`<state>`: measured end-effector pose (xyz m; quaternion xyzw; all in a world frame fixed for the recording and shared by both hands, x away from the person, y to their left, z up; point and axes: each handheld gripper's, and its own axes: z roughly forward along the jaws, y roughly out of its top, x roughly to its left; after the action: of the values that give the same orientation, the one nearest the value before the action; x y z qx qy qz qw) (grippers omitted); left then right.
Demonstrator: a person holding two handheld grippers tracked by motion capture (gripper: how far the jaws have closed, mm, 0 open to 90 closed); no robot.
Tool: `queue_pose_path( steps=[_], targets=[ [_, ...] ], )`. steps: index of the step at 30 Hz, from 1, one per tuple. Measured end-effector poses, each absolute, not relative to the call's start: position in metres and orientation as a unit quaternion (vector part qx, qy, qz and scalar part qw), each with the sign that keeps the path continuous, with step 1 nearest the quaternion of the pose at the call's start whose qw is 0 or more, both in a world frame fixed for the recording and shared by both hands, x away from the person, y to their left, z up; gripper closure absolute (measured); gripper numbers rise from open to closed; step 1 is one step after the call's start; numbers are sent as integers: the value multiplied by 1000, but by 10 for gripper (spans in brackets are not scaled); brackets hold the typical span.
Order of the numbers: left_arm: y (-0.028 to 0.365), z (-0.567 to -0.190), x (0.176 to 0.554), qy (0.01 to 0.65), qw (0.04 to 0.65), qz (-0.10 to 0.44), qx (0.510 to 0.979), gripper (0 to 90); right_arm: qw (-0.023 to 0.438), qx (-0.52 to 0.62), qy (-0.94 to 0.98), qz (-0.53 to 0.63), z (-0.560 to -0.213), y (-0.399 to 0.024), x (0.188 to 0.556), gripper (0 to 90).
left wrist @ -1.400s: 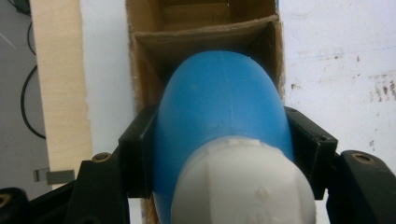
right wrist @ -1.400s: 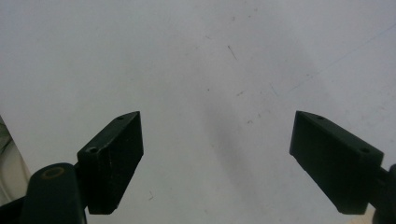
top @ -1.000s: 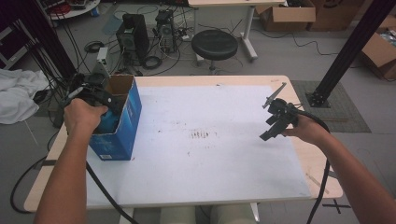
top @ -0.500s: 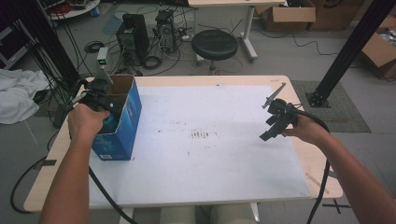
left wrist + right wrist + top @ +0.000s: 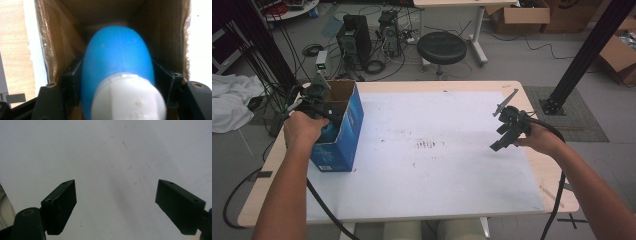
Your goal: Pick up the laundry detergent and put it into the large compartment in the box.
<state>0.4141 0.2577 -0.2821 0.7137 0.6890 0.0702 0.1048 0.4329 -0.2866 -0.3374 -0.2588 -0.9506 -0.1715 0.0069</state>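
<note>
An open-topped blue cardboard box [image 5: 348, 125] stands on the left of the white table top [image 5: 437, 150]. My left gripper [image 5: 326, 114] reaches down into it. In the left gripper view a blue bottle with a white cap [image 5: 117, 55] lies between the brown box walls [image 5: 160, 25]. The jaws of my left gripper [image 5: 117, 75] have just been opening and stand close on either side of the bottle, not squeezing it. My right gripper [image 5: 497, 143] hovers over the table's right side. In the right gripper view, my right gripper [image 5: 116, 192] stands wide open over bare white surface.
A cable trails from each gripper off the table's near edge. Beyond the far edge stand a black stool [image 5: 442, 47], computer cases [image 5: 357, 37] and cardboard boxes [image 5: 522, 15]. A black post [image 5: 584, 55] rises at the right.
</note>
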Motion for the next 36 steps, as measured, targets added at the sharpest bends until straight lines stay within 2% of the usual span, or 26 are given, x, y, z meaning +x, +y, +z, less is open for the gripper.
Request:
queue_pose_path(
  steps=[13, 36],
  targets=[
    [261, -259, 408, 693, 122, 83, 706, 295, 5, -256, -951, -174, -334, -287, 430, 171],
    [242, -202, 399, 662, 153, 127, 723, 288, 1, -252, -951, -177, -330, -286, 427, 171]
  ],
)
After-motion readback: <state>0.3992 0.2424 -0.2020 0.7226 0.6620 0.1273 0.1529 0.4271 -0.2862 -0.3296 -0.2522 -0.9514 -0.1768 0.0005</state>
